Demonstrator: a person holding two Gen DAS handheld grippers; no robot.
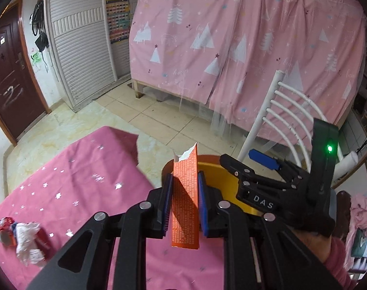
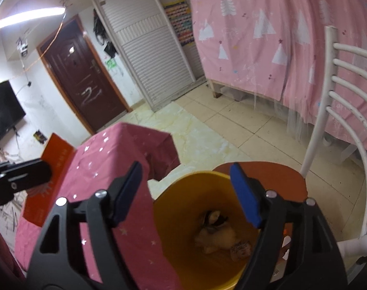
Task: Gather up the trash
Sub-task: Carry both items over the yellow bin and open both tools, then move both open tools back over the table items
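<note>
My left gripper (image 1: 185, 203) is shut on an orange torn-open packet (image 1: 185, 198) and holds it upright over the pink table, just in front of a yellow bin (image 1: 229, 183). The packet also shows at the left of the right wrist view (image 2: 50, 176). My right gripper (image 2: 188, 193) is open and empty, held above the yellow bin (image 2: 183, 207), which holds some crumpled trash (image 2: 219, 236). More wrappers and crumpled white paper (image 1: 21, 239) lie on the table at the left.
The table has a pink star-print cloth (image 1: 69, 181). A white slatted chair (image 2: 340, 120) with a brown seat stands behind the bin. Tiled floor, a pink-curtained bed (image 1: 231, 48), a white wardrobe and a brown door (image 2: 82, 77) lie beyond.
</note>
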